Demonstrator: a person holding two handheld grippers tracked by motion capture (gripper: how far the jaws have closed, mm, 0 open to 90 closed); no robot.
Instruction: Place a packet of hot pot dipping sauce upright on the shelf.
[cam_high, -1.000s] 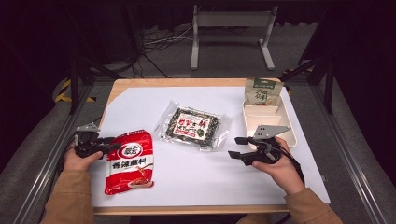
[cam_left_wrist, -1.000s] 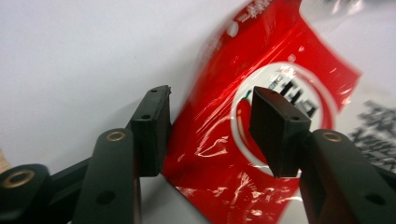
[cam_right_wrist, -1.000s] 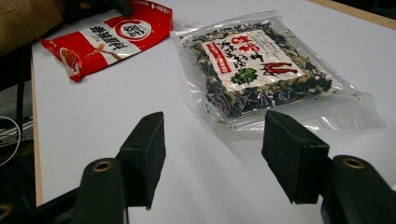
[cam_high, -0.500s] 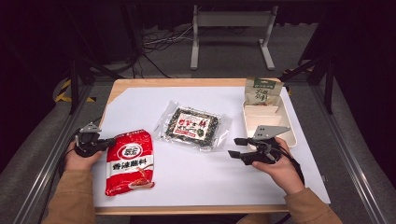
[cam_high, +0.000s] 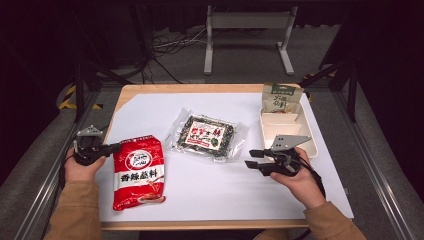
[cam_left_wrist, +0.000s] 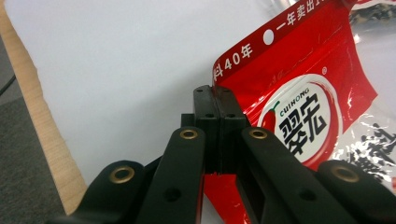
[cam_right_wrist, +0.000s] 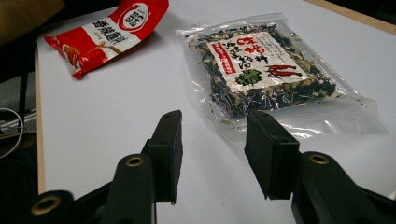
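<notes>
The left tongs (cam_left_wrist: 215, 100) pinch the top corner of the red seasoning packet (cam_high: 138, 172) at the counter's (cam_high: 225, 195) left side. The right tongs (cam_right_wrist: 212, 140) have just been narrowing, empty, near the seaweed bag (cam_right_wrist: 261, 70).

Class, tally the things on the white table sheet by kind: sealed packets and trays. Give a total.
Packets: 3 – red seasoning packet, clear dried-greens packet, green-labelled pouch.
Trays: 1 – cream divided tray.
Total: 4
</notes>
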